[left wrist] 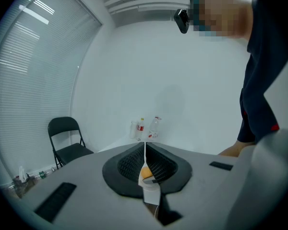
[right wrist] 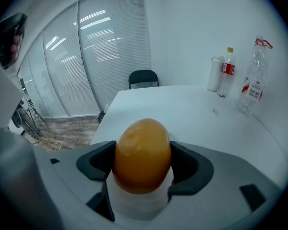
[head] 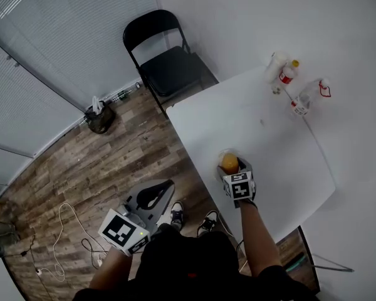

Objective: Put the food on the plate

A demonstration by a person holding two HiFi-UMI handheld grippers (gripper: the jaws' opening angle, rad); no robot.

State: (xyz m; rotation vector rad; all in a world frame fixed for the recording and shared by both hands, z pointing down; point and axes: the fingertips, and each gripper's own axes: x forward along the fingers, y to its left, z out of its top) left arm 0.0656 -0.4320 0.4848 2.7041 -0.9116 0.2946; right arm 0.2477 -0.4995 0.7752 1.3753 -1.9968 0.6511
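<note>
On the left, a brown wood-plank floor (head: 81,168) runs beside a wall of closed grey blinds (head: 69,36). A thin white cable (head: 62,231) loops across the boards, and a small dark bag (head: 100,118) sits at the foot of the blinds.

The left gripper (head: 151,197) is held low over this floor, off the table's edge, with its marker cube (head: 121,231) facing up. In the left gripper view its two black ribbed jaws are pressed together and meet along a thin upright line. A sliver of orange shows low in that seam, and I cannot tell what it is.

Further along, a black folding metal chair (head: 166,64) stands on the floor near the far corner of the square white table (head: 269,137).

The smooth, egg-shaped orange-yellow food (head: 229,163) is above the table's near part, close to the edge nearest the person. The right gripper (head: 234,168) is clamped on it. In the right gripper view the dark jaws press against its two sides and its rounded top rises above them. Whether the food touches the tabletop cannot be told. I cannot make out a plate against the white surface.

At the table's far right corner three things stand close together: a white cylindrical container (head: 276,64), a clear bottle with a red label and yellow cap (head: 287,74), and a clear plastic bottle with a red cap (head: 308,96).
</note>
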